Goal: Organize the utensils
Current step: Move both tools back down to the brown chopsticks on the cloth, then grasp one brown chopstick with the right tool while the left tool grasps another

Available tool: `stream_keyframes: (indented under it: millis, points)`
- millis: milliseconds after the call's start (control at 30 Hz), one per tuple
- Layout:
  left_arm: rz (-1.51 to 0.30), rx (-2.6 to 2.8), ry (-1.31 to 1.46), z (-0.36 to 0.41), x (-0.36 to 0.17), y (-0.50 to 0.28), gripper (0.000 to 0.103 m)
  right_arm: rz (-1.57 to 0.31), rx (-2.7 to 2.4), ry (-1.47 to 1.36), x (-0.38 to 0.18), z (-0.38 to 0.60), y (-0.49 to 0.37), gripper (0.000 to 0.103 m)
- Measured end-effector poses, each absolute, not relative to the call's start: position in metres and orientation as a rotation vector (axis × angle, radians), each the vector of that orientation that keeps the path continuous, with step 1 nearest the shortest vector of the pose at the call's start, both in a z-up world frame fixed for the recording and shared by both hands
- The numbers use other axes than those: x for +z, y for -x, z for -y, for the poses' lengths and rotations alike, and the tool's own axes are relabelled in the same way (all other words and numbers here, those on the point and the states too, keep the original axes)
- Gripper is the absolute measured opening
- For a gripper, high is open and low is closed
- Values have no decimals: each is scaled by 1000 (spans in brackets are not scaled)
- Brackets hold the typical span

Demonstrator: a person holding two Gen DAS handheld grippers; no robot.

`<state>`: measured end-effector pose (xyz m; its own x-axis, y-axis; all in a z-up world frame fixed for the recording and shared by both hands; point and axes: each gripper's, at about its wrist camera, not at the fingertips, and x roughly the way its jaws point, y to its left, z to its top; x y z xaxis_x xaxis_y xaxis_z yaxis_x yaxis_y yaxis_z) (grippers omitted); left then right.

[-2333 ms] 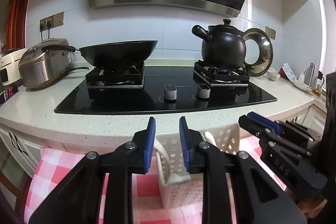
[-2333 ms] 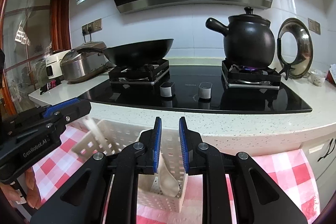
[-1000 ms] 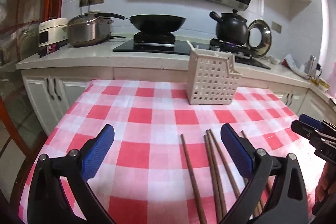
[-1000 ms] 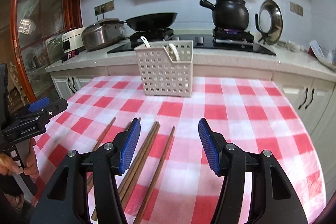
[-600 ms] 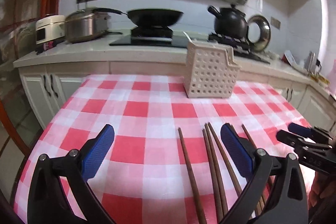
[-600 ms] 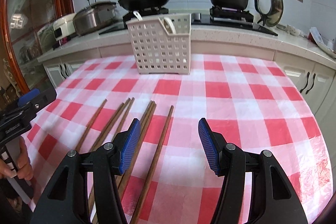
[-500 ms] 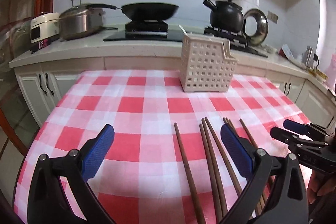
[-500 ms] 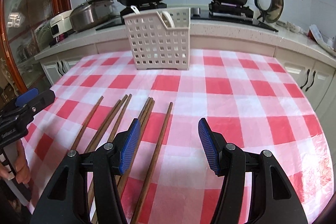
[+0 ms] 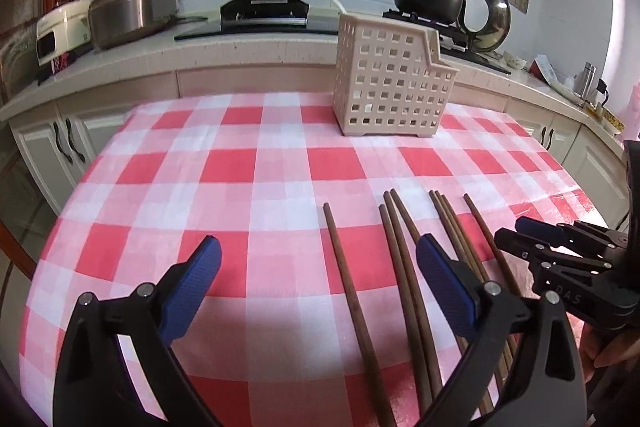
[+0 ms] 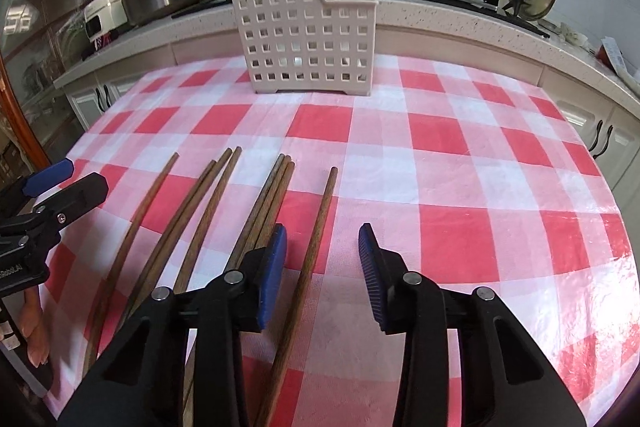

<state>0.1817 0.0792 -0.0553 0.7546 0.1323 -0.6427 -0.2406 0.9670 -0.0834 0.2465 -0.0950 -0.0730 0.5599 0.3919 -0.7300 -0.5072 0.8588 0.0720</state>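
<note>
Seven brown chopsticks (image 10: 256, 211) lie loose on the red-checked worktop (image 10: 460, 163), fanned out in front of the white basket (image 10: 308, 27) at the far edge. The right gripper (image 10: 322, 259) is closing around the rightmost chopstick (image 10: 318, 227), pads not touching it yet. The left gripper (image 9: 318, 283) is wide open and empty over the leftmost sticks.

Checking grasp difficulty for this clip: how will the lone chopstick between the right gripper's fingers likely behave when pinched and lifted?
The chopstick looks stiff, thin and round, so it may roll on the tablecloth. The right gripper, jaws closing around it but not yet touching, sits nearer one end, so it may tilt when lifted.
</note>
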Motion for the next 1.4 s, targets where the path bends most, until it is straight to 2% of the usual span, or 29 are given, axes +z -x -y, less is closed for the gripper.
stream_keyframes:
  millis: [200, 433, 567, 733, 767, 800, 867, 1000, 1133, 1267, 1333, 1367, 1400]
  points:
    - [-732, 206, 196, -89, -64, -187, 92, -867, 519, 187, -82, 85, -256, 25]
    - [-778, 205, 204, -90, -72, -195, 92, -867, 519, 229, -85, 79, -257, 21]
    - [-822, 207, 206, -88, -78, -207, 86, -868, 518, 225, -84, 81, -261, 16]
    - [-854, 215, 203, -84, -83, -218, 79, -869, 524, 225, -85, 81, -264, 16]
    - [-865, 215, 205, -83, -85, -221, 70, -870, 528, 223, -84, 82, -264, 15]
    - [-873, 214, 209, -83, -87, -222, 56, -870, 531, 221, -84, 83, -264, 15]
    - [-880, 230, 196, -81, -89, -226, 48, -873, 539, 212, -84, 85, -265, 14]
    - [-888, 241, 160, -75, -90, -229, 36, -879, 555, 192, -85, 88, -266, 14]
    - [-893, 245, 102, -63, -91, -230, 34, -878, 560, 199, -85, 88, -266, 14]
    - [-887, 238, 86, -60, -91, -230, 28, -874, 562, 213, -85, 87, -265, 14]
    - [-887, 230, 73, -58, -91, -231, 20, -872, 562, 219, -85, 87, -264, 13]
    - [-887, 226, 66, -57, -91, -230, 10, -872, 562, 220, -85, 87, -264, 11]
    - [-887, 225, 63, -57, -91, -231, 7, -872, 563, 218, -85, 88, -264, 11]
